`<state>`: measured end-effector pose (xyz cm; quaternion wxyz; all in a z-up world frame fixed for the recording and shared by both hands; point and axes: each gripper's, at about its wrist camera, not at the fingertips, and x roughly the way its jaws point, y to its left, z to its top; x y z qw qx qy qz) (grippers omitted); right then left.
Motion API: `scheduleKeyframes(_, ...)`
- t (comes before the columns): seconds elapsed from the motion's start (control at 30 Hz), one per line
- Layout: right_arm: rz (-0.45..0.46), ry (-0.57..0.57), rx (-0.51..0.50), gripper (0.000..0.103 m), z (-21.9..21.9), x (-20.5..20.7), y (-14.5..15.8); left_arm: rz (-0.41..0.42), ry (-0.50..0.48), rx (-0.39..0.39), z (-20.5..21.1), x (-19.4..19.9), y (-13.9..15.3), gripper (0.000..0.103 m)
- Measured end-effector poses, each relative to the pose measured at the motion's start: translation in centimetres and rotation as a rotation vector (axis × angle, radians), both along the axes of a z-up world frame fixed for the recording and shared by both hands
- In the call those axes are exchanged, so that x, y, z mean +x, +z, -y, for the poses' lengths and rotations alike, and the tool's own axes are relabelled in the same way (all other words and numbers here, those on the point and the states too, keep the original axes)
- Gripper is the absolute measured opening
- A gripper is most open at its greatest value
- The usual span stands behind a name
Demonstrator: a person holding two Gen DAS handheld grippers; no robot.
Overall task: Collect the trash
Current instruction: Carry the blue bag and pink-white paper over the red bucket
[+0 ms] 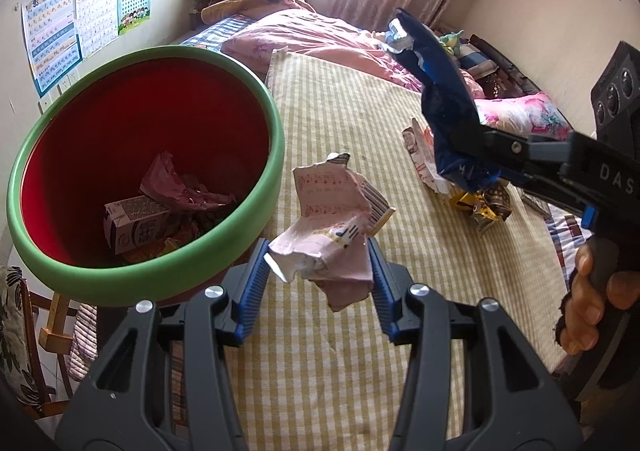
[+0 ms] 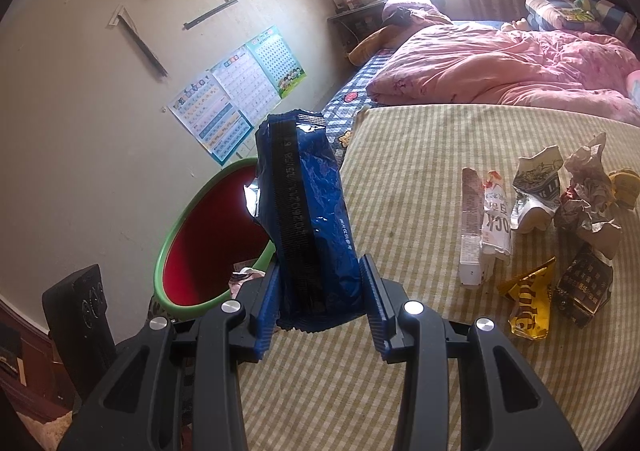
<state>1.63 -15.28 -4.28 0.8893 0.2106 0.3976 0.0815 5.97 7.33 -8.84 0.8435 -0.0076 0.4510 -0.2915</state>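
My left gripper (image 1: 318, 271) is shut on a crumpled pink paper wrapper (image 1: 336, 227), held above the bed edge just right of a red bin with a green rim (image 1: 256, 235). The bin holds a milk carton (image 1: 134, 223) and pink trash. My right gripper (image 2: 320, 299) is shut on a blue snack bag (image 2: 308, 219) that stands upright between its fingers; it shows in the left wrist view (image 1: 444, 103) too. The bin (image 2: 172, 235) lies to the left beyond the bag. Several more wrappers (image 2: 536, 227) lie on the striped bedspread.
The bed has a yellow striped cover (image 1: 360, 331) and a pink quilt (image 2: 500, 67) at the far end. Posters (image 1: 84, 15) hang on the left wall. A wooden chair (image 1: 52, 327) stands below the bin. A black device (image 2: 84, 315) stands by the wall.
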Motion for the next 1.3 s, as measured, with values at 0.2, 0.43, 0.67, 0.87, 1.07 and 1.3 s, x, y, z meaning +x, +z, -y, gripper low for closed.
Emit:
scheduleKeyframes(0.2, -0.005, -0.011, 0.008, 0.038, -0.2, 0.2, -0.1, 0.021, 0.007, -0.021, -0.5, 0.5, 0.9, 0.046)
scheduleKeyframes(0.43, -0.008, -0.014, 0.013, 0.038, -0.2, 0.3, -0.1, 0.034, 0.034, -0.029, -1.3, 1.2, 1.4, 0.046)
scheduleKeyframes(0.67, -0.012, -0.009, 0.010, 0.038, -0.7, 0.5, -0.1, 0.063, 0.091, -0.039, -3.2, 2.5, 2.2, 0.046)
scheduleKeyframes(0.87, -0.013, -0.001, 0.007, 0.038, -1.3, 0.9, 0.0, 0.077, 0.152, -0.039, -5.2, 3.8, 2.6, 0.046)
scheduleKeyframes(1.07, -0.009, 0.011, 0.001, 0.038, -2.3, 1.4, 0.2, 0.101, 0.168, -0.056, -6.0, 4.7, 3.4, 0.046)
scheduleKeyframes(1.3, -0.006, 0.026, -0.008, 0.038, -3.6, 2.3, 0.4, 0.104, 0.187, -0.048, -7.1, 5.9, 3.2, 0.046)
